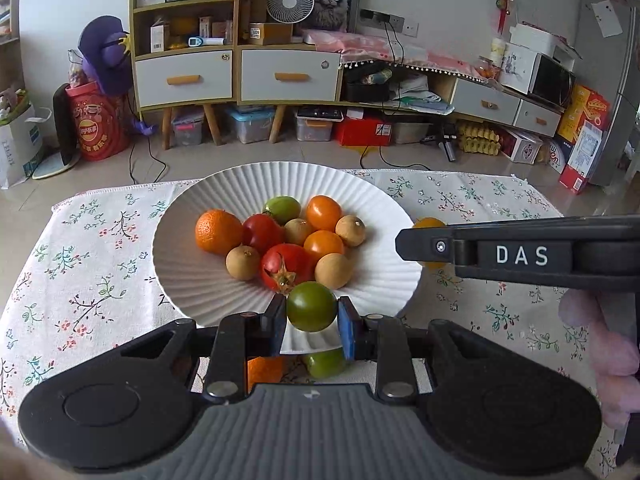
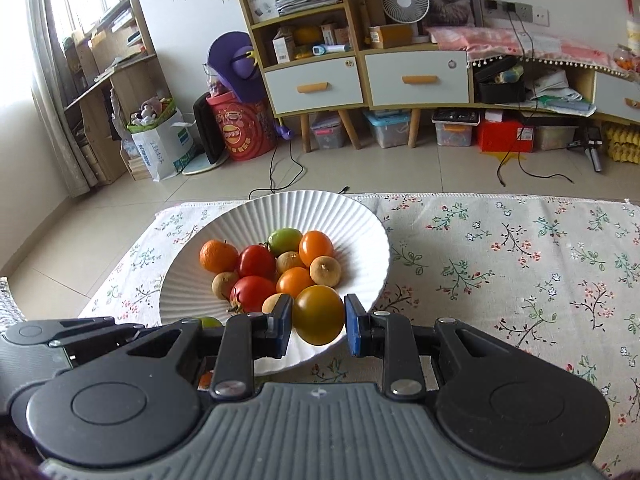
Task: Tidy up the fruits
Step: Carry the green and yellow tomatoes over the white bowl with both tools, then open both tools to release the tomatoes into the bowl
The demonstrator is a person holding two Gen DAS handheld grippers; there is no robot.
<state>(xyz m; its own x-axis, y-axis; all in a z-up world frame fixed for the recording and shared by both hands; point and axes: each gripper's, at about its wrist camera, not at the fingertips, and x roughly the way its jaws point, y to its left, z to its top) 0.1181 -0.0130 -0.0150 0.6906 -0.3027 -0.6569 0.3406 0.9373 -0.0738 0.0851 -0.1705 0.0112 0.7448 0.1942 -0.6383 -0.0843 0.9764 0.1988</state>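
A white ribbed plate (image 1: 200, 280) (image 2: 360, 232) on the flowered cloth holds several fruits: a mandarin (image 1: 218, 231), red, orange and green tomatoes, and tan longans. My left gripper (image 1: 312, 322) is shut on a dark green tomato (image 1: 312, 306) above the plate's near rim. My right gripper (image 2: 318, 326) is shut on a yellow-orange tomato (image 2: 318, 314) over the plate's near right edge. In the left wrist view the right gripper's side enters from the right, with its tomato (image 1: 428, 224) partly hidden behind it. A green tomato (image 1: 326, 362) and an orange fruit (image 1: 264, 372) lie on the cloth below the left gripper.
The flowered tablecloth (image 2: 520, 260) spreads out to the right of the plate. Beyond the table's far edge are a tiled floor with cables, shelves with drawers (image 2: 416, 72) and storage boxes. A person's hand in a pink sleeve (image 1: 600, 344) holds the right gripper.
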